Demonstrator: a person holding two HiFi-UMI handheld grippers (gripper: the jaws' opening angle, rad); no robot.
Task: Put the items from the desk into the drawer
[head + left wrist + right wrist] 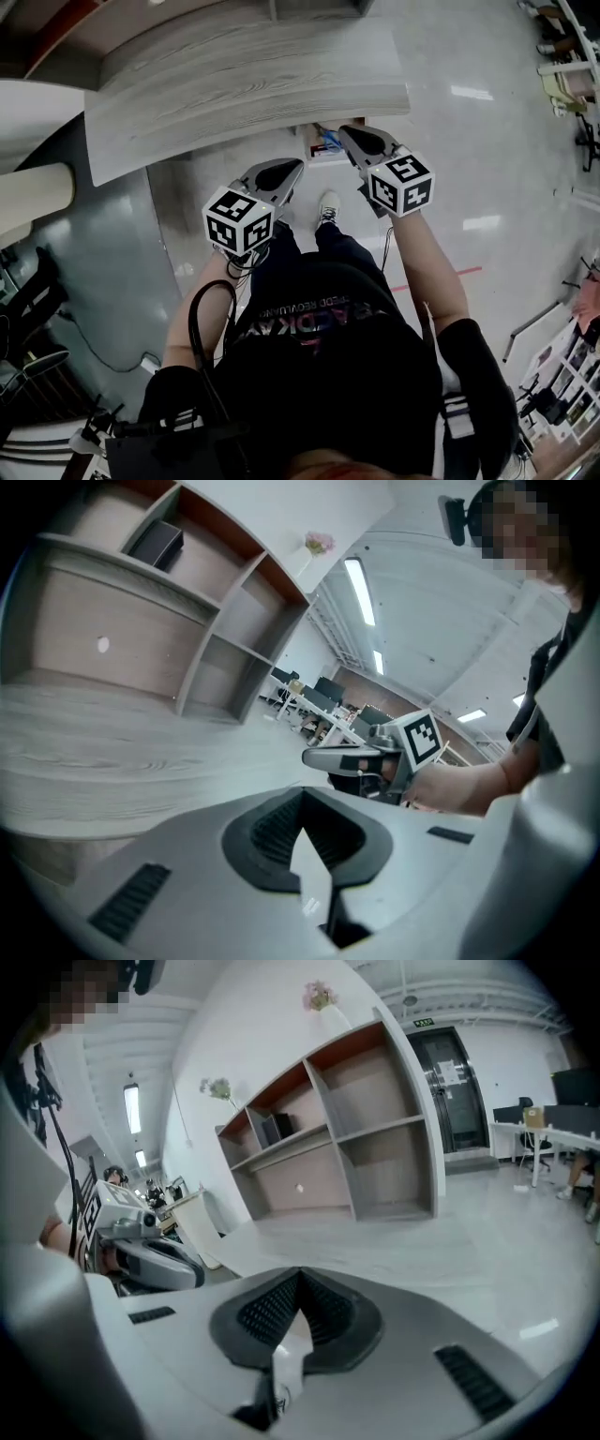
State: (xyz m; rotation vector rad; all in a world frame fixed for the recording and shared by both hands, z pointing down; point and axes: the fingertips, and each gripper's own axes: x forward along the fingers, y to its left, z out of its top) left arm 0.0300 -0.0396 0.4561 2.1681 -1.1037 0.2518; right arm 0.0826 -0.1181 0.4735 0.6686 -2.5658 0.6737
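The light wood desk (234, 84) shows a bare top in the head view; I see no items on it. Below its front edge an opening like a drawer (325, 147) shows small items, one of them blue. My left gripper (291, 171) hangs just in front of the desk edge, jaws shut with nothing between them (302, 808). My right gripper (345, 132) is over the drawer opening, also shut and empty (298, 1283). Each gripper view shows the other gripper beside it.
A wooden shelf unit (347, 1138) stands on the desk's far side against a white wall. The person's legs and white shoes (327, 208) are below the grippers. A shiny grey floor (487, 159) lies to the right, and cables lie at the lower left.
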